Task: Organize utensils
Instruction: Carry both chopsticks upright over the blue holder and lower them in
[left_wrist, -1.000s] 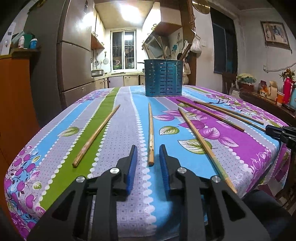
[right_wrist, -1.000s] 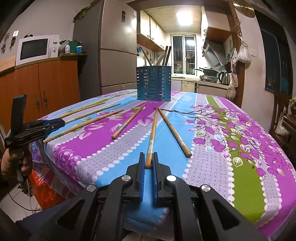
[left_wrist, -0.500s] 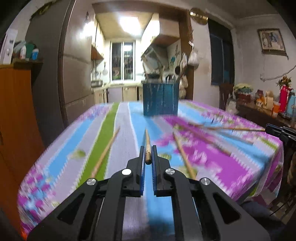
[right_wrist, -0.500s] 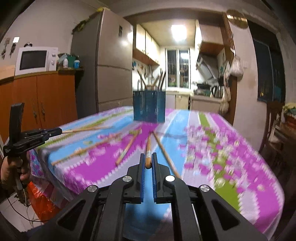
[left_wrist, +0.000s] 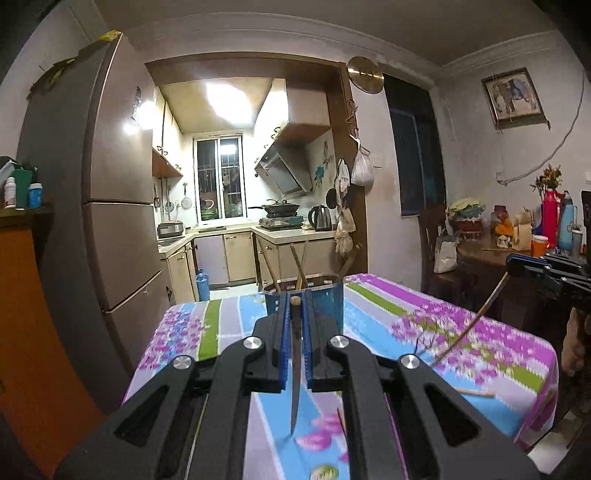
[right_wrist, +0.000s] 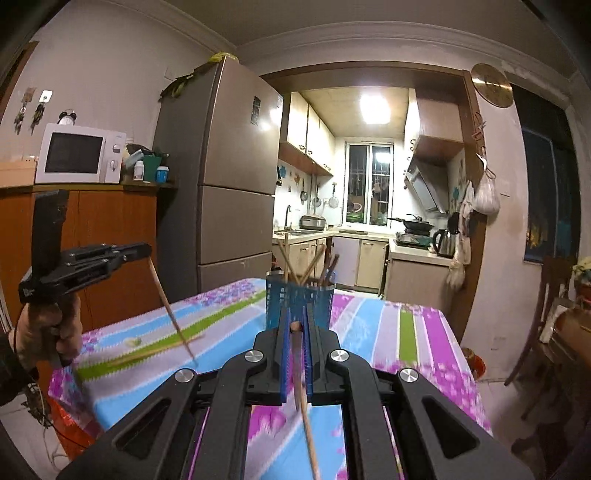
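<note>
A chopstick (left_wrist: 294, 373) is pinched between the blue pads of the left gripper (left_wrist: 294, 317), its butt end showing at the fingertips and its thin end hanging down toward the camera, clear of the table. The jaws are pressed together on it. In the right wrist view the same stick is seen from the side, slanting down from the left gripper over the striped cloth.

A second chopstick (right_wrist: 301, 384) is clamped in the right gripper (right_wrist: 295, 325) in the same way, butt at the tips, shaft drooping down and back; these jaws are likewise closed tight on the stick. Seen from the left wrist view, it hangs from the right gripper at the frame's right edge.

Beyond both grippers a blue holder (right_wrist: 300, 297) stands on the table (right_wrist: 369, 332), with several sticks already leaning in it. At least one loose chopstick is seen lying on the floral cloth, blurred. A hand (right_wrist: 48, 332) is wrapped round the left gripper's handle.
</note>
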